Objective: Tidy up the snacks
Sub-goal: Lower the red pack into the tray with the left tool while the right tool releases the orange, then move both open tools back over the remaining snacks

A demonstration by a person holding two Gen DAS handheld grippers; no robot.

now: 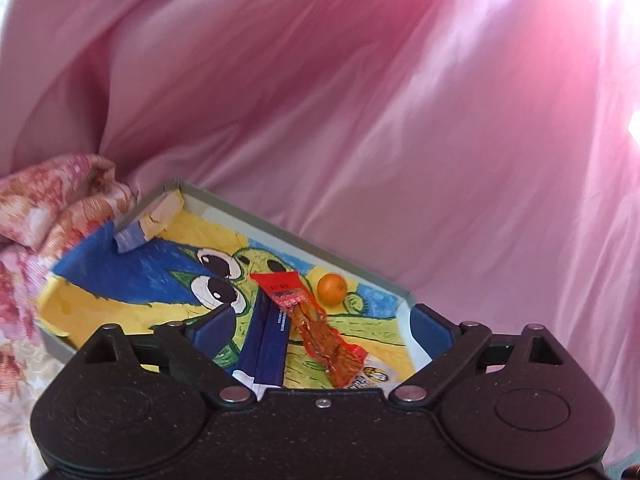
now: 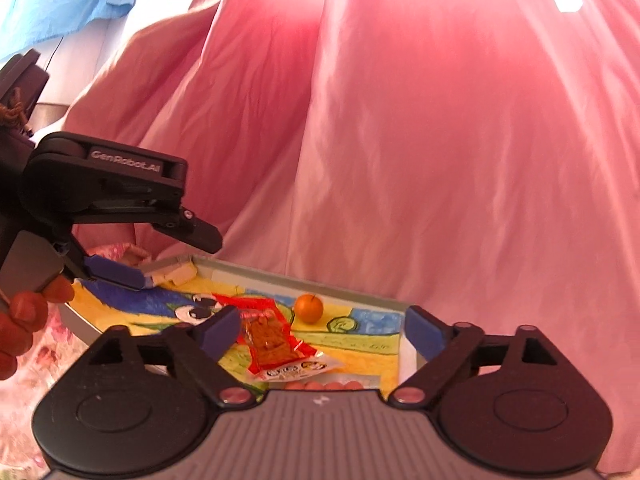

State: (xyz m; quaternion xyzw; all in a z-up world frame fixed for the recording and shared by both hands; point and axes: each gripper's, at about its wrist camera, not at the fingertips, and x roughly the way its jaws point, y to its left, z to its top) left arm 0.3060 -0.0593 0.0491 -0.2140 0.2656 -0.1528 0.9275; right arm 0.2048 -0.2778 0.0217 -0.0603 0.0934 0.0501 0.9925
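The shallow tray, lined with a crayon cartoon drawing, served as the collecting place: a small orange sat near its far rim, with a red spicy-strip packet lying across a blue wrapped bar at mid-tray. Both the left gripper and right gripper hovered above them, fingers spread wide and holding nothing, probably poised to pick or nudge a snack.

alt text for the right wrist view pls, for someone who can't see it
The open right gripper hovers over a shallow tray lined with a colourful cartoon drawing, holding a red snack packet and a small orange. At left, the left gripper reaches the tray's far corner; pink fabric fills the background.
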